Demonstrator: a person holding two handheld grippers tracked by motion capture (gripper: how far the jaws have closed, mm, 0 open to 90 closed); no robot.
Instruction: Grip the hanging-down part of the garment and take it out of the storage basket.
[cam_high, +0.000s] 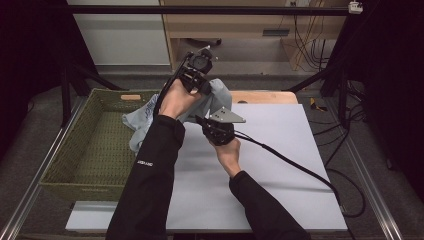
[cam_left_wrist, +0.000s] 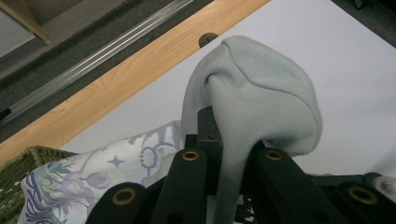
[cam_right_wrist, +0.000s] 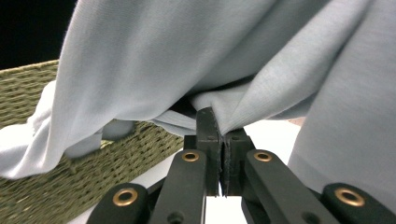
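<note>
High view shows the right gripper (cam_high: 218, 131) nearest, low over the white worktop (cam_high: 280, 165) at about the centre, its jaws pressed together on a fold of a pale grey garment (cam_high: 219, 95). The right gripper view confirms that pinch: cloth (cam_right_wrist: 196, 56) bunches out of the closed jaws. Farther off, toward 12 o'clock, the left gripper (cam_high: 196, 80) holds the same garment higher; in the left gripper view a grey hump of fabric (cam_left_wrist: 261, 98) drapes over jaws clamped on it.

Both grips look thin, on small folds, so I judge a sharp pull apart could slip the cloth free. The hanging tail also trails toward 9 o'clock, over the woven basket (cam_high: 75, 145), and might snag its rim or drag out the flowered cloth (cam_left_wrist: 93, 172) lying there.

Beyond the worktop's wooden far edge (cam_high: 265, 96) lie grey floor, metal rails, a pale cabinet and loose cables at 1 o'clock, with dark frame posts around.
</note>
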